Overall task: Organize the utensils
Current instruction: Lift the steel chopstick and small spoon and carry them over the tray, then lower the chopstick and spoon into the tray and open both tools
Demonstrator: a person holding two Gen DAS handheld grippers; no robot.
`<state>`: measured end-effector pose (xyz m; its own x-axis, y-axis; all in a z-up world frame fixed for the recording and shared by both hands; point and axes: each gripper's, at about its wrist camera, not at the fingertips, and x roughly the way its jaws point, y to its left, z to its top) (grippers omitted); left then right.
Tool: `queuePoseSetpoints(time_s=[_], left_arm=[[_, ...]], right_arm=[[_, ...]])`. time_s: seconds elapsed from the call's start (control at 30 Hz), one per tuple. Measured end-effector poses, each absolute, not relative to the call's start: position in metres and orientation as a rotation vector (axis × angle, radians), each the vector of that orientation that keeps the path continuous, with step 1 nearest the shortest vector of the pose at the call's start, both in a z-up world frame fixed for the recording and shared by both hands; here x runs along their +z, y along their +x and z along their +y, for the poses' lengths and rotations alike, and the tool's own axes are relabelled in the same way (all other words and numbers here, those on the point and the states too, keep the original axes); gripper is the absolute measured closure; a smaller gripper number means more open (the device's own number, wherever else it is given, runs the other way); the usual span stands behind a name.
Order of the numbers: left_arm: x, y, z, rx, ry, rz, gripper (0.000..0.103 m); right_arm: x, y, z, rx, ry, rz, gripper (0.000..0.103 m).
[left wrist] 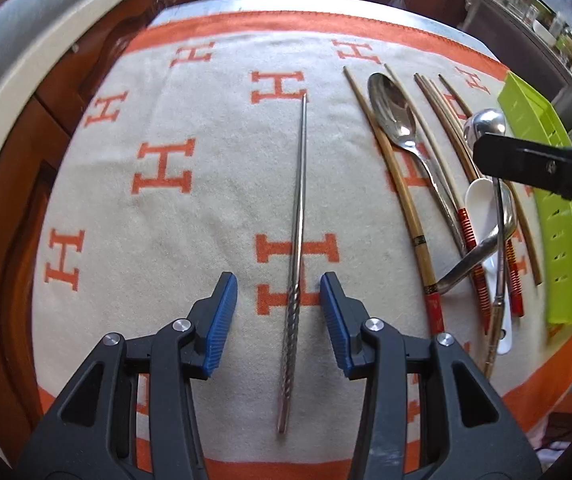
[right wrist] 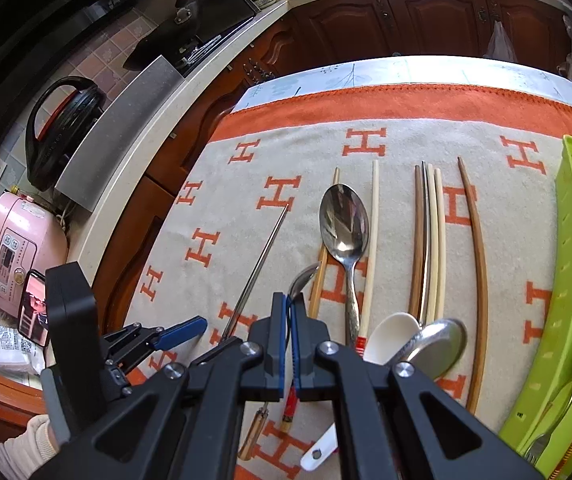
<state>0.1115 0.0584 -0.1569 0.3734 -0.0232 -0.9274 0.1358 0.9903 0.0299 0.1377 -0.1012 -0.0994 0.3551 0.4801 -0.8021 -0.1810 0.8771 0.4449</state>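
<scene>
A twisted-handle metal chopstick [left wrist: 297, 220] lies alone on the beige cloth with orange H marks [left wrist: 190, 240]. My left gripper [left wrist: 278, 304] is open just above it, one blue pad on each side of the handle end. My right gripper [right wrist: 289, 312] is shut on the thin shaft of a wooden-handled spoon [right wrist: 301, 280], held above the cloth. Its bowl sticks out ahead of the fingers and its wooden handle [right wrist: 253, 436] hangs behind. The left wrist view shows that spoon [left wrist: 483, 124] under the black right gripper [left wrist: 497, 160].
A large steel spoon [right wrist: 343, 224], a white ceramic spoon [right wrist: 389, 336], another metal spoon [right wrist: 441, 344] and several bamboo and wooden chopsticks [right wrist: 429, 240] lie right of centre. A lime-green tray [right wrist: 565, 280] with cutlery in it stands at the right edge. Wooden cabinets line the far side.
</scene>
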Motion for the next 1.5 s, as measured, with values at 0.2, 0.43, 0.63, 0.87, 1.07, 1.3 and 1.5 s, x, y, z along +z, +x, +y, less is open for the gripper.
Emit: queuePoseSetpoints(time_s=[0.2,0.43,0.63,0.87,1.07,1.3,1.5], left_arm=[[-0.156,0.105,0.061,-0.106,0.092,1.151,0.063],[-0.157,0.097,0.059,-0.112,0.098,1.096,0.069],[-0.156,0.090,0.046,-0.096,0.150,1.074,0.099],[-0.140,0.091,0.041,-0.137,0.038,1.125,0.099],[-0.093,0.087,-0.003,-0.267,-0.009,1.087,0.099],[-0.052,0.096,-0.084,-0.434,-0.025,1.069,0.099],[-0.048,0.100,-0.152,-0.521,-0.011,1.086,0.099]], right_arm=[[-0.098,0.128,-0.112,0.427,0.329,1.124,0.101],[-0.097,0.117,-0.119,0.428,0.351,1.113,0.101],[-0.090,0.107,-0.124,0.441,0.369,1.093,0.101],[-0.072,0.091,-0.147,0.456,0.424,1.051,0.101],[-0.049,0.078,-0.187,0.409,0.465,1.005,0.101],[-0.030,0.067,-0.246,0.278,0.450,0.962,0.101],[-0.039,0.071,-0.283,0.159,0.404,0.991,0.101]])
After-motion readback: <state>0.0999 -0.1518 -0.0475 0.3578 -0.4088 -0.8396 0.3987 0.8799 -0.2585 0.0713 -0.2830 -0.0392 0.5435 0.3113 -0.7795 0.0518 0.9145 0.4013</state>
